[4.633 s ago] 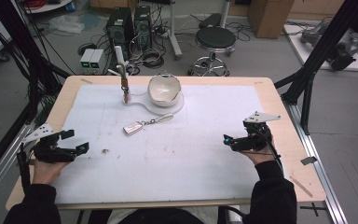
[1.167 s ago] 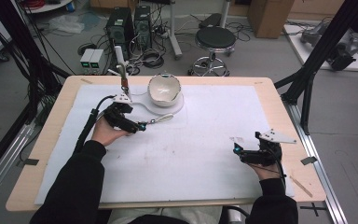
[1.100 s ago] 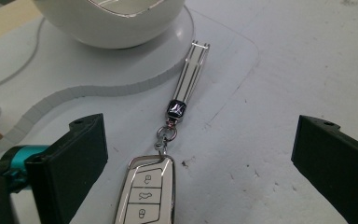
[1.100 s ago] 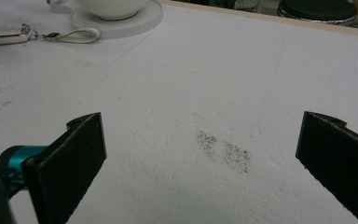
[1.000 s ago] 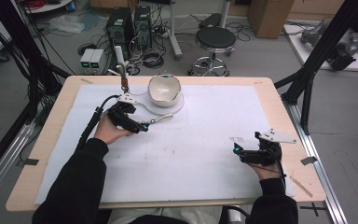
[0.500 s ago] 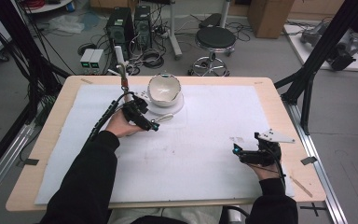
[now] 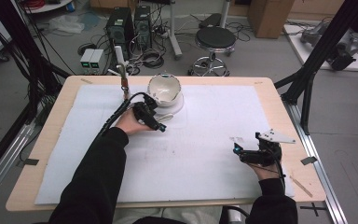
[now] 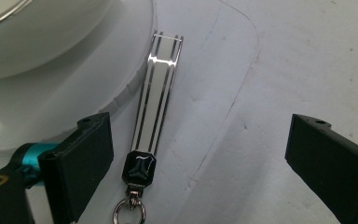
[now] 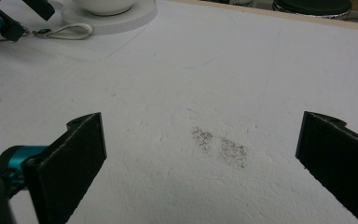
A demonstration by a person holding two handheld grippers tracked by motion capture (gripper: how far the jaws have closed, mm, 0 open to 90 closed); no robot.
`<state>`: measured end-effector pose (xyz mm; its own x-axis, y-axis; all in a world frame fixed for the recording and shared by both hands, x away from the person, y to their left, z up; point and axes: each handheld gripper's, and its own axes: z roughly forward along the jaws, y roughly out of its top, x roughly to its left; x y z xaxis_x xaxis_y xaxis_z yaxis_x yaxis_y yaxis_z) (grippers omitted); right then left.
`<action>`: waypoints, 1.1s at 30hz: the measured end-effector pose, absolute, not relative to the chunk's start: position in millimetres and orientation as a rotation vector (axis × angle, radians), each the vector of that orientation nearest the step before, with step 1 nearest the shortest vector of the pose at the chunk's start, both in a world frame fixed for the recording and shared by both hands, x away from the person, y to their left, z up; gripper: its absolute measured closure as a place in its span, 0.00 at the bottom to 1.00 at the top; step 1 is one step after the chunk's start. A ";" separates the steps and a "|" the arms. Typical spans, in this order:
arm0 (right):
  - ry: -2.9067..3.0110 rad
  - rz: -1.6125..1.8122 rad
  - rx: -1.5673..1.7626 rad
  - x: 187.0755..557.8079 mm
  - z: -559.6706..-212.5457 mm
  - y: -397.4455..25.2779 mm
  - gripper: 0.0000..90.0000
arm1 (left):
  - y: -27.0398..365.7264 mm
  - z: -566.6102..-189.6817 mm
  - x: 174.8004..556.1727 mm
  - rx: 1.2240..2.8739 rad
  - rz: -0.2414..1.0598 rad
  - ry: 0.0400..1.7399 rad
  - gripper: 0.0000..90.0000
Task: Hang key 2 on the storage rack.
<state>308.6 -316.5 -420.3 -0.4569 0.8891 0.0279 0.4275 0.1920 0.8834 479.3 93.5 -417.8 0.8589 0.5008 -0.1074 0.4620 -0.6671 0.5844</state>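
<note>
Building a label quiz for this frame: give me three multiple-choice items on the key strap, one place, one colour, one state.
1. Where does the key strap lie?
A. beside the white bowl
B. inside the bowl
C. at the right table edge

2. What colour is the strap's clasp?
A. red
B. black
C. yellow

3. How are the left tongs?
A. shut on the strap
B. open over the strap
C. shut, empty

Key: 1 A, its end rests on the bowl's white base; 2 B, dark clasp above the ring; 3 B, jaws stand apart on either side.

The hand-held gripper [image 8: 205, 154] stands wide open around a striped key fob [image 8: 156, 98] beside a white dish [image 8: 51, 93].
</note>
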 end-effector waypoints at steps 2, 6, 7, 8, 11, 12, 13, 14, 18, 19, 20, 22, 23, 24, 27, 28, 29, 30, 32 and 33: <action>1.971 1.212 1.231 307.9 -420.0 -316.3 0.01 | 89.6 -418.8 481.2 2.433 0.084 0.684 0.09; 1.951 1.204 1.233 307.8 -419.3 -318.2 0.01 | 81.6 -418.9 482.6 2.471 0.084 0.658 0.10; 1.943 1.209 1.231 307.8 -419.2 -318.8 0.01 | 79.1 -419.1 482.4 2.475 0.084 0.658 0.11; 1.933 1.209 1.230 307.6 -418.8 -319.9 0.01 | 77.6 -419.5 482.8 2.480 0.095 0.656 0.11; 1.905 1.217 1.237 306.6 -417.6 -321.4 0.01 | 75.0 -421.3 484.9 2.499 0.093 0.650 0.13; 1.902 1.220 1.236 306.2 -417.2 -321.8 0.01 | 74.4 -422.2 485.4 2.503 0.095 0.648 0.13; 1.897 1.219 1.236 306.1 -417.0 -322.0 0.01 | 73.3 -423.9 485.5 2.505 0.088 0.656 0.14; 1.895 1.222 1.240 305.8 -417.0 -322.0 0.01 | 73.1 -424.6 486.3 2.520 0.081 0.647 0.16; 1.899 1.216 1.239 306.4 -417.5 -321.7 0.01 | 72.2 -426.9 488.4 2.523 0.095 0.648 0.21; 1.897 1.213 1.234 306.5 -417.5 -321.8 0.01 | 71.7 -426.2 488.8 2.523 0.111 0.656 0.23; 1.896 1.214 1.238 306.4 -417.5 -321.6 0.01 | 71.0 -426.0 488.8 2.520 0.118 0.655 0.27; 1.889 1.214 1.243 306.3 -417.3 -321.7 0.01 | 69.5 -424.9 489.2 2.536 0.153 0.658 0.32; 1.889 1.217 1.244 306.0 -417.2 -321.8 0.01 | 69.0 -424.7 488.9 2.533 0.172 0.670 0.38; 1.889 1.219 1.243 305.9 -417.1 -321.9 0.01 | 69.7 -423.9 489.9 2.539 0.173 0.668 0.42; 1.888 1.216 1.240 306.4 -417.4 -321.7 0.01 | 70.3 -423.3 490.4 2.526 0.191 0.695 0.50; 1.890 1.218 1.234 306.7 -417.5 -321.5 0.01 | 70.2 -423.0 490.4 2.535 0.193 0.687 0.50; 1.894 1.220 1.238 306.4 -417.5 -321.0 0.01 | 69.3 -422.9 489.8 2.530 0.198 0.683 0.51; 1.894 1.218 1.237 306.6 -417.7 -320.7 0.01 | 68.7 -422.4 489.8 2.532 0.200 0.670 0.56; 1.896 1.215 1.236 306.6 -417.6 -320.6 0.01 | 66.8 -422.2 488.7 2.531 0.205 0.635 0.68; 1.895 1.217 1.236 306.4 -417.6 -320.7 0.01 | 65.8 -422.2 487.8 2.528 0.204 0.624 0.73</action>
